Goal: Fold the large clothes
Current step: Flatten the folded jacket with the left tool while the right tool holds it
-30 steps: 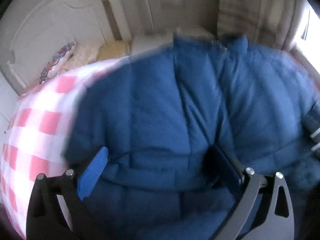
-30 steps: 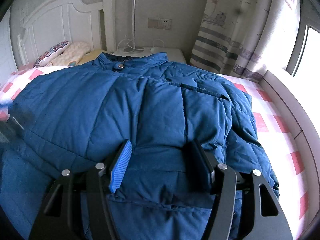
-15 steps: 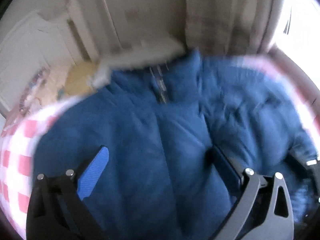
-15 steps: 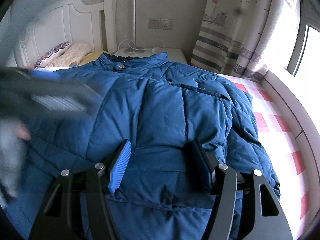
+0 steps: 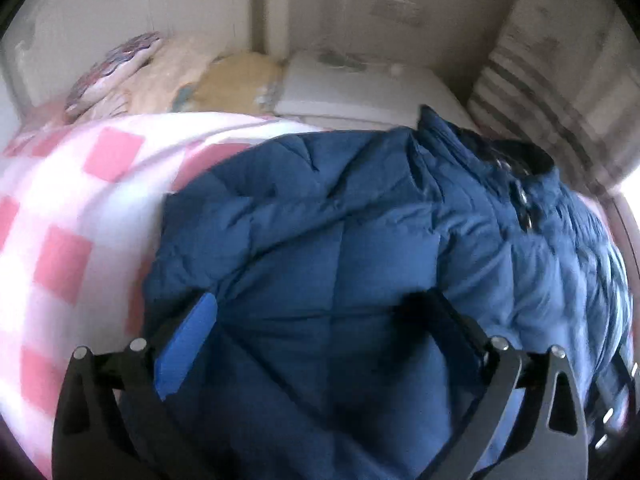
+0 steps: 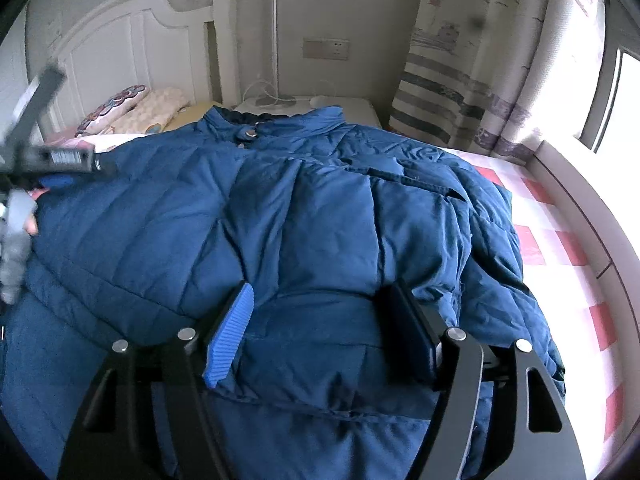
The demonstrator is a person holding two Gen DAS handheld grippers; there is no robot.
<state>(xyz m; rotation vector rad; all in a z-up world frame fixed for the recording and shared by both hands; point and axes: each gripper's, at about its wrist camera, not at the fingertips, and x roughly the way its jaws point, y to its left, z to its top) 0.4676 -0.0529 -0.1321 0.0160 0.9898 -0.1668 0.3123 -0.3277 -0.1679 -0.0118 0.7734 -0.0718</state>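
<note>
Lying spread across the bed (image 6: pixel 560 216), the blue padded jacket (image 6: pixel 304 216) is seen front up, its collar (image 6: pixel 276 120) toward the headboard (image 6: pixel 132 52) and its hem nearest the cameras. One side appears already turned in over the chest, with a sleeve bunched along the window side (the exact layering cannot be made out). The garment is judged to be light for its bulk, soft and springy: quilted filling will puff back after pressing, and the smooth shell may slide from a shallow pinch. A hold is best taken at a firm edge, such as the hem, a side seam or the cuff, with a thick fold of fabric gathered between the pads.

The right tongs (image 6: pixel 320 320) are held spread above the lower front, nothing being pinched. The left tongs (image 5: pixel 312 320) are likewise spread wide over the jacket's left side, near where it meets the pink checked bedspread (image 5: pixel 72 216); this view is blurred, so contact with the fabric cannot be told. Pillows (image 6: pixel 132 108) lie beyond the collar, and a striped curtain (image 6: pixel 452 92) hangs by the window.
</note>
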